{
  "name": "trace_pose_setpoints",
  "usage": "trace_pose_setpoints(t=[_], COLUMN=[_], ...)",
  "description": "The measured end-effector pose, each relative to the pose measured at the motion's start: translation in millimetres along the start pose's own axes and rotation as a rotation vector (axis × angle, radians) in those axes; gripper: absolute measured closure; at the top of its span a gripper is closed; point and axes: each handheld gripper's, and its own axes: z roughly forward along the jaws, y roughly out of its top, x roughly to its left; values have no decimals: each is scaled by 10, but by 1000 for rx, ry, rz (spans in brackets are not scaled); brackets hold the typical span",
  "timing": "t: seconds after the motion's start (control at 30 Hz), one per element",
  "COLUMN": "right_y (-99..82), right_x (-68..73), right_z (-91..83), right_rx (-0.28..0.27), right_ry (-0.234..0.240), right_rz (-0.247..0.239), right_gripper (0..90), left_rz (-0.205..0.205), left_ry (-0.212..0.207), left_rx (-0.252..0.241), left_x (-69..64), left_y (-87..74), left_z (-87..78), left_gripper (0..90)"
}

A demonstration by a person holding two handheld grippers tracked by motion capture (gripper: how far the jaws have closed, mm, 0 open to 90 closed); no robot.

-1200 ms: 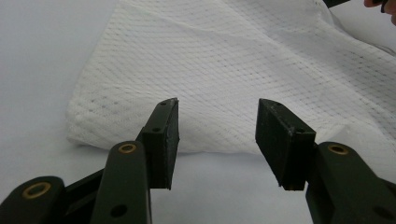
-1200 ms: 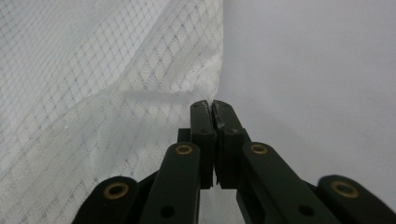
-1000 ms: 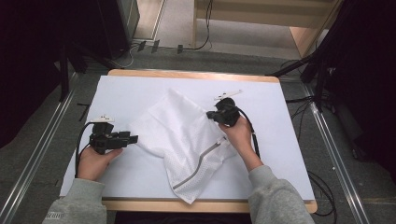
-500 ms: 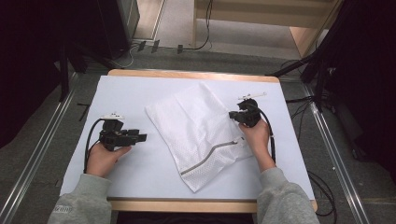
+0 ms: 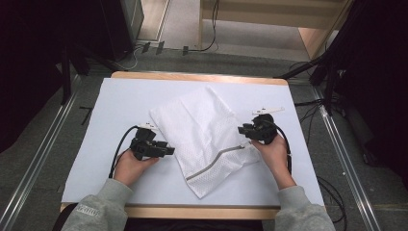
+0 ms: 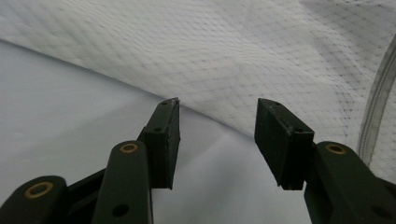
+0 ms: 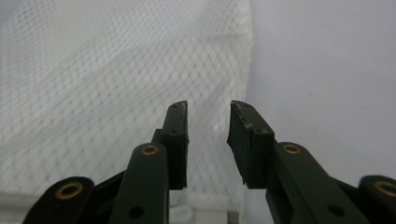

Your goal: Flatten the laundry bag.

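Between the spread left tongs (image 6: 217, 135) lies bare counter (image 6: 70, 116), the white mesh bag (image 5: 207, 139) just beyond. The right tongs (image 7: 208, 140) have just been opening, parted over the bag's edge without pinching it. Mid-counter the bag lies flat, its zipper (image 5: 216, 161) toward five o'clock. It likely handles light, limp and snaggy; hemmed edges or corners suit gripping best. Any contents stay hidden.

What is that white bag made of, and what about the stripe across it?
The white bag looks like thin, soft mesh fabric, probably synthetic: the left gripper view shows a fine net of tiny holes and loose folds. The grey stripe looks like a zipper on smooth woven tape, though its teeth are too small to tell.
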Motion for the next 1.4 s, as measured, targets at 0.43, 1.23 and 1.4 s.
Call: trace_pose_setpoints(t=[0.43,1.23,1.4], right_y=[-250,-234,-240], right_x=[-80,-2,50], right_z=[-68,-68,-19], right_rx=[34,37,59], right_ry=[14,37,41], right_rz=[13,3,-18], right_gripper=[627,641,640], left_rz=[116,-28,-56], left_ry=[166,92,79], left_rx=[-67,-47,-45], left_x=[-319,323,437], left_y=[-32,129,147], left_z=[194,-214,-247], left_gripper=[608,900,900])
